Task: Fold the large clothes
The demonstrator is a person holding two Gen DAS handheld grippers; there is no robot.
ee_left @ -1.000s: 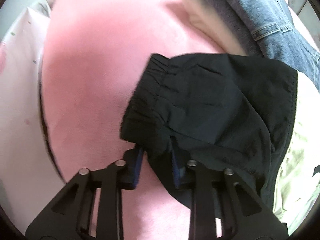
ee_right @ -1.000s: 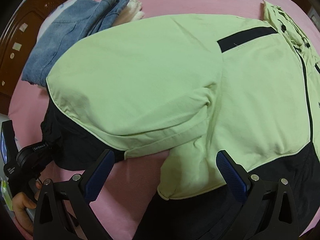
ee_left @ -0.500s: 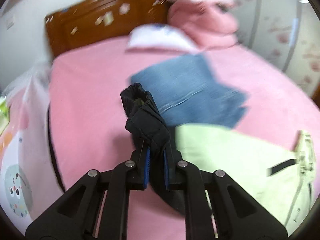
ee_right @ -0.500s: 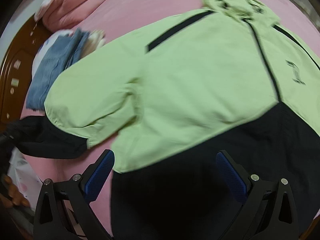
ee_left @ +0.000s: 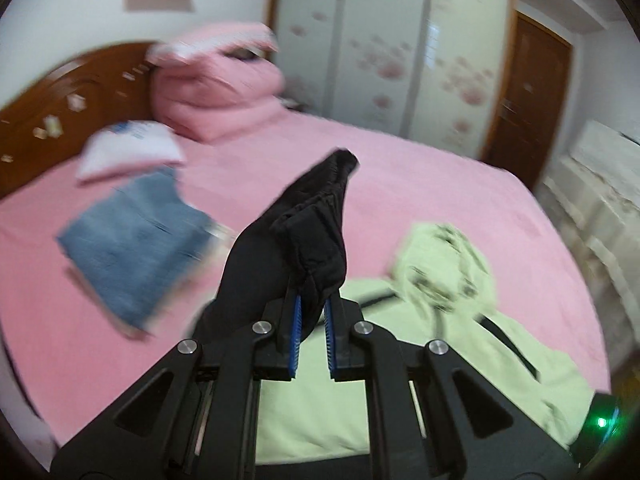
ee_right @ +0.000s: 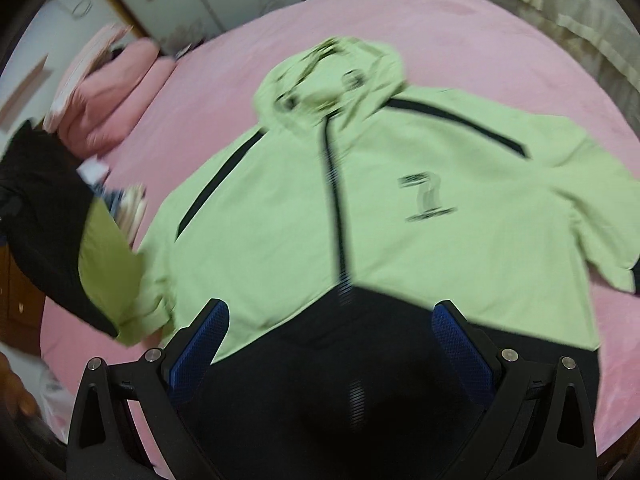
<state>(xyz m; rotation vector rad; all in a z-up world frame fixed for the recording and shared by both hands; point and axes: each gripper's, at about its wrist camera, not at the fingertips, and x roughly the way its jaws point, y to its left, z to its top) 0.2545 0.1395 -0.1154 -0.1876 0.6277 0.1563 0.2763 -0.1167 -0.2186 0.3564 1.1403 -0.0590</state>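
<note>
The left gripper (ee_left: 311, 308) is clenched on the black cuff (ee_left: 320, 248) of the jacket's sleeve. 1 second ago that cuff lay flat on the pink bed (ee_left: 420, 184) with the blue pads only closing around it; half a second ago it was already pinched and rising; now it stands well above the mattress, the black fabric draping back toward the camera. This reads as the start of the sleeve fold: the sleeve is free of the bed and can be carried across the green chest of the jacket (ee_right: 400, 220).

Further right, the right gripper (ee_right: 330, 340) is released, jaws wide apart, holding nothing, hovering over the black hem. Across the last second its view has swung from the sleeve and side seam to the whole front.

The left wrist view shows the grip itself, plus the folded jeans (ee_left: 132, 240), a pink quilt (ee_left: 216, 88) and the wooden headboard (ee_left: 60, 100), but only a slice of the jacket's hood and shoulder. The right wrist view shows what the left cannot: the jacket lies face up, spread flat and roughly centred on the bed, hood (ee_right: 332, 76) toward the far edge, the other sleeve lying out at the right, and the lifted sleeve (ee_right: 60, 232) hanging in the air at the left edge. Both views are motion-blurred.
</note>
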